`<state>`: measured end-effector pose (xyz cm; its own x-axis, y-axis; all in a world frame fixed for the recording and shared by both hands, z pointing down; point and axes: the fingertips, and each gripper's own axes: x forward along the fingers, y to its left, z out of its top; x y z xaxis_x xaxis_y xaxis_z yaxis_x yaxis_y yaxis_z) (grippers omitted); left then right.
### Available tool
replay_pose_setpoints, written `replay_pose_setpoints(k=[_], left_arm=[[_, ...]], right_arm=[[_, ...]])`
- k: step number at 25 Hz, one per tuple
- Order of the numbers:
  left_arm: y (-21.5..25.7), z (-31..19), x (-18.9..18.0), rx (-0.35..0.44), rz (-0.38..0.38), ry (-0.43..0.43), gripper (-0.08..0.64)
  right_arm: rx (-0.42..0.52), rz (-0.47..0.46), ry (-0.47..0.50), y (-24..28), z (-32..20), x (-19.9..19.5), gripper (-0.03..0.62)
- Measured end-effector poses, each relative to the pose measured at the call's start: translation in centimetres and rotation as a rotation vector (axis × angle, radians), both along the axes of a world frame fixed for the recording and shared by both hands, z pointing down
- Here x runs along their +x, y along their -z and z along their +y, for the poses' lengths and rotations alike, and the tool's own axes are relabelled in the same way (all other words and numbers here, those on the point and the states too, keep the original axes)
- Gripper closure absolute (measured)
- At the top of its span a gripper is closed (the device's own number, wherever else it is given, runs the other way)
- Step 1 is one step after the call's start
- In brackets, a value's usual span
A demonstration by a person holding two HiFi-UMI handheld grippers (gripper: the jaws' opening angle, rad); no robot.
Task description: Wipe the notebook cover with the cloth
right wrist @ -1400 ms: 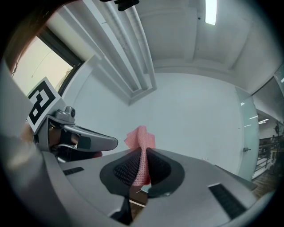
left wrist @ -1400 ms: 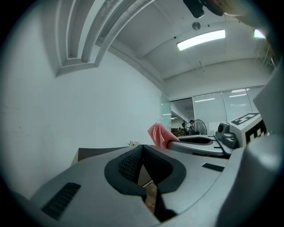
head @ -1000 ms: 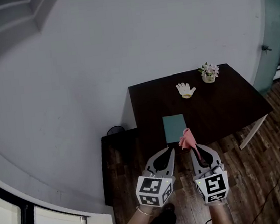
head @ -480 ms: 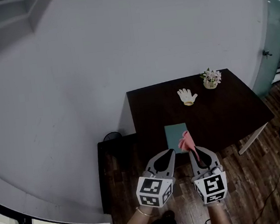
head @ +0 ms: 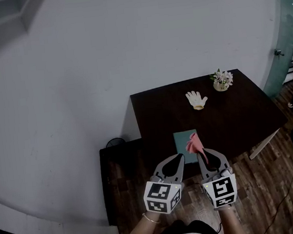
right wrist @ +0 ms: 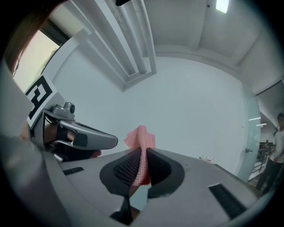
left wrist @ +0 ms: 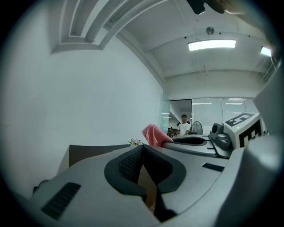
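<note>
We note: cloth (head: 195,144) pink, mesh weave; notebook (head: 182,141) plain teal; table (head: 241,113) dark brown; far glove (head: 196,99) white; left gripper (head: 179,158), right gripper (head: 200,155) grey, black-white square markers; floor (head: 272,188) brown planks.

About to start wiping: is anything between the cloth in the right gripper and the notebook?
Nothing visible does. The pink woven cloth pinched in the right gripper is over the flat teal notebook; the white glove and small flower pot sit farther back on the dark table.
</note>
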<state>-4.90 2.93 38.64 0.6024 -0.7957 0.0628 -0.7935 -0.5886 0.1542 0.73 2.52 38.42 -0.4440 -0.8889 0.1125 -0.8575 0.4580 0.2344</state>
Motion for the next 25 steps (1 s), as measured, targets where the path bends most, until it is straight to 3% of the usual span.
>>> replay_pose_setpoints(k=[16, 25], left_arm=[[-4.4, -7.8, 0.5, -0.095, 0.013, 0.005, 0.541], [-8.6, -12.7, 1.8, -0.167, -0.03, -0.002, 0.541]], right_arm=[[-0.059, 0.09, 0.073, -4.3, -9.2, -0.4, 0.557], [-0.107, 0.147, 0.155, -7.4, -15.1, -0.8, 0.557]])
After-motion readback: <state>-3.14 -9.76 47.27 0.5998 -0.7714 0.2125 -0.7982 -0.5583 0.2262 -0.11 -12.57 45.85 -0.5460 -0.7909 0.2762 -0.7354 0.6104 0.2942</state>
